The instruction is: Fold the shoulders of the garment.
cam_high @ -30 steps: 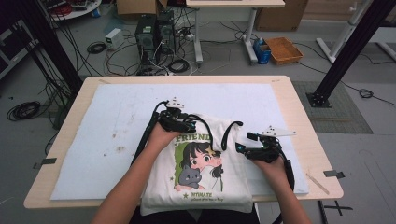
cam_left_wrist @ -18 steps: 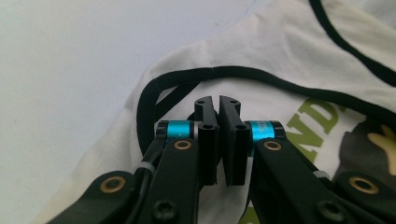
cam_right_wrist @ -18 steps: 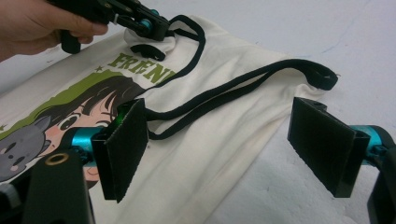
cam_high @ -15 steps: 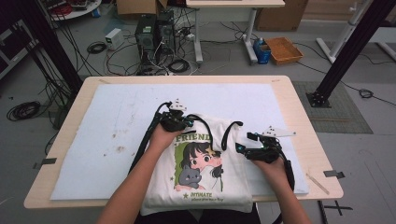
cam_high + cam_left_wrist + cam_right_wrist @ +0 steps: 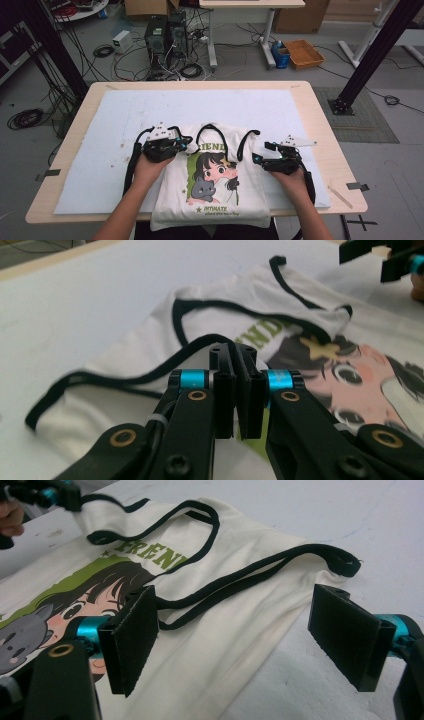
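The printed shirt (image 5: 215,180) lies at the table's (image 5: 330,145) near edge, hem hanging over it. Your left gripper (image 5: 235,390) has just snapped closed and slid from the shirt's top toward its left shoulder; the jaws meet flat, and whether they pinch any fabric you can't tell, since the pads hide it. Your right gripper (image 5: 240,635) hasn't moved, jaws wide open astride the right shoulder strap. The fold likely begins from the left. Your forearms cover the lower side seams.

You have one white printed shirt (image 5: 215,175) lying on one white mat (image 5: 100,130) that covers one table (image 5: 320,115). You hold two grippers: left gripper (image 5: 187,145) and right gripper (image 5: 260,152).
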A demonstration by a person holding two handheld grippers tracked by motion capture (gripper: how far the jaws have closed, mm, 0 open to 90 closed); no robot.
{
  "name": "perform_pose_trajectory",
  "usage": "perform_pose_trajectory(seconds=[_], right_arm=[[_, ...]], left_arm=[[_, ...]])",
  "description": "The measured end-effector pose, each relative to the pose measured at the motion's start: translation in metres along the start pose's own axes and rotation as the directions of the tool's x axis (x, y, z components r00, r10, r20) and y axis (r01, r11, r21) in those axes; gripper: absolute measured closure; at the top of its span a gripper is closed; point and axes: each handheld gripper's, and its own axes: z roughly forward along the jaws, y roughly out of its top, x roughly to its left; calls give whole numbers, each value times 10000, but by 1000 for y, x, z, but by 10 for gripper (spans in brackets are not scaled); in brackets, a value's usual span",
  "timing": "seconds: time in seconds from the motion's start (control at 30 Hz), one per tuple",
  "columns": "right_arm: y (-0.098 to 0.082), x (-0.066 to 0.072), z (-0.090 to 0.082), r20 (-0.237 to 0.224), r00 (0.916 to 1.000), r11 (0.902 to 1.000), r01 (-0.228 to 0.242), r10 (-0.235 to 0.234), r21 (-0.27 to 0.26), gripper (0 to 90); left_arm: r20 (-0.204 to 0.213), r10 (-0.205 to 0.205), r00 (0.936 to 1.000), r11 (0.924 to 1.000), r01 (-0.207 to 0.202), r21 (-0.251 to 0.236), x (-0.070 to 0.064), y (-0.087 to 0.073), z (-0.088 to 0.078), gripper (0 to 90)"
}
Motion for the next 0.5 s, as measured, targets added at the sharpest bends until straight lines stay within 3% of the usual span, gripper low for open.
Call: perform_pose_trajectory(seconds=[0.07, 0.13, 0.23, 0.33, 0.5], right_arm=[[0, 0, 0, -15, 10000, 10000, -94, 94, 17, 207], [0, 0, 0, -14, 9999, 9999, -120, 120, 7, 206], [0, -1, 1, 23, 10000, 10000, -58, 58, 36, 207], [1, 0, 0, 58, 10000, 10000, -76, 75, 56, 207], [7, 10, 3, -397, 9987, 9994, 329, -325, 97, 252]], left_arm=[[-15, -296, 9996, 9995, 296, 74, 2, -14, -8, 842], [-135, -772, 9969, 9970, 773, 40, 5, -24, -13, 744], [-304, -962, 9949, 9952, 956, -207, 8, -25, -17, 610], [-66, -928, 9957, 9945, 924, -491, 7, -19, -17, 544], [55, -682, 9977, 9976, 683, -133, 2, -14, -3, 521]])
